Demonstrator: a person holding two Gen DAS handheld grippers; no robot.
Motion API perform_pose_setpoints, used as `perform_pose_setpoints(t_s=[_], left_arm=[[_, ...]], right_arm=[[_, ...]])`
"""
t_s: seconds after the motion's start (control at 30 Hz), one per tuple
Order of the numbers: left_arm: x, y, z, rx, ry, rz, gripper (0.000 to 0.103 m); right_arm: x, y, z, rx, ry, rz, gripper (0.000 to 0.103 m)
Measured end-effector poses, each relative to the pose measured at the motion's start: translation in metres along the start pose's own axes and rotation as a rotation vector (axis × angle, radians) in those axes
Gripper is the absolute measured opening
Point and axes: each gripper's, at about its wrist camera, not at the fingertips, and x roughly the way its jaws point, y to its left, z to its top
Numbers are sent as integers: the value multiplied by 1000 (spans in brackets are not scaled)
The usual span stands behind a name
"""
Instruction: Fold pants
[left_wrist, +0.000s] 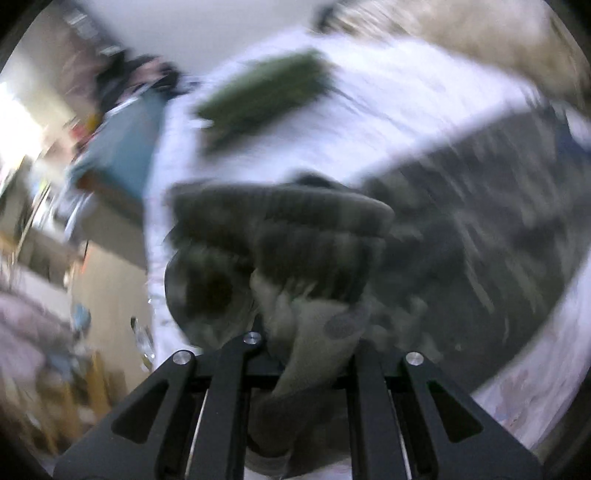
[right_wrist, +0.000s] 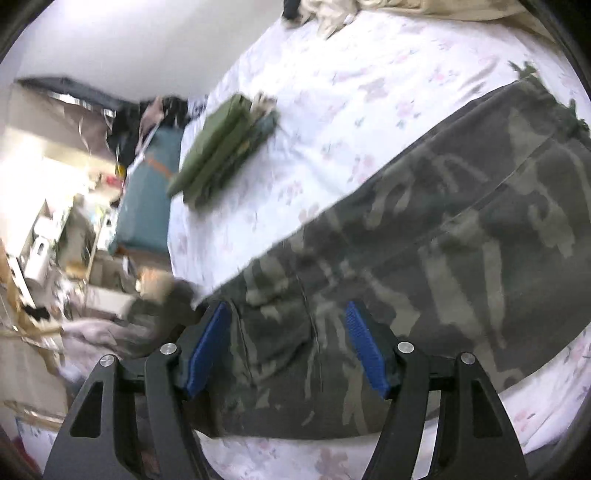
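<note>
Camouflage pants (right_wrist: 424, 229) lie spread across a bed with a white floral sheet (right_wrist: 332, 92). In the right wrist view my right gripper (right_wrist: 288, 347) hangs over the pants with its blue pads (right_wrist: 207, 350) apart and only flat cloth below them. In the blurred left wrist view my left gripper (left_wrist: 299, 332) is shut on a bunched part of the pants (left_wrist: 280, 236), with the ribbed waistband curled up in front of the fingers. More of the pants (left_wrist: 480, 236) stretches away to the right.
A stack of folded green clothes (right_wrist: 221, 147) lies on the sheet further back, also seen as folded green clothes (left_wrist: 262, 96). Beige bedding (right_wrist: 369, 7) is heaped at the bed's far end. A teal box (right_wrist: 147, 192) and cluttered floor lie past the bed's left edge.
</note>
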Motion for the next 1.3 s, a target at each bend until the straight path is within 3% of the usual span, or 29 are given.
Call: perform_pose_setpoints(t_s=[0.1,0.2,0.23,0.27,0.3,0.33,0.37,0.43,0.5,0.63,0.73,0.8,0.87,0.93,0.97,1.03,1.07,1.17,1.23,1.3], left_arm=[[26,-48,-12,133,57,2,7],[32,-63,-24,222,53,17,9],[32,-61,-26,235,49,3,16],[30,-57,-27,246,56,-29,29],[23,-50,-29,245,71,-98,38],[16,-43,-29,235,70,-158,59],[4,-35,-30,214,57,-241,73],[-24,-8,-33,148,1,-365,80],[-39,28,-33,44,-40,-389,84],[-37,108,-34,-256,-58,-293,87],[-16,159,-48,-516,-20,-205,88],[2,180,-62,-663,34,-204,88],[12,190,-71,-733,69,-215,88],[14,195,-75,-771,76,-207,88],[12,199,-75,-778,69,-196,88],[11,201,-75,-778,61,-180,88],[13,201,-77,-781,60,-176,88],[11,203,-82,-793,56,-173,88],[15,200,-78,-785,69,-174,88],[22,195,-75,-759,108,-187,88]], right_arm=[[-3,-5,3,11,3,-1,69],[3,-7,2,12,21,-13,69],[6,-7,1,8,34,-12,69],[9,-5,-1,2,45,-11,69],[15,-2,-3,-8,56,-12,69],[19,1,-4,-23,66,-19,69],[18,2,-6,-35,73,-24,69],[27,9,-11,-70,98,-38,69],[37,13,-19,-87,126,-40,73],[82,23,-48,-93,266,15,81],[109,30,-64,-110,330,10,82],[126,29,-74,-115,352,-22,83],[141,23,-83,-89,378,-34,83],[148,22,-92,-80,375,-5,75],[149,25,-96,-77,378,20,58],[144,38,-103,-114,365,-2,46],[136,45,-104,-134,352,10,25],[97,60,-103,-149,295,52,22],[90,54,-107,-116,300,25,23],[106,41,-118,-124,364,-75,38]])
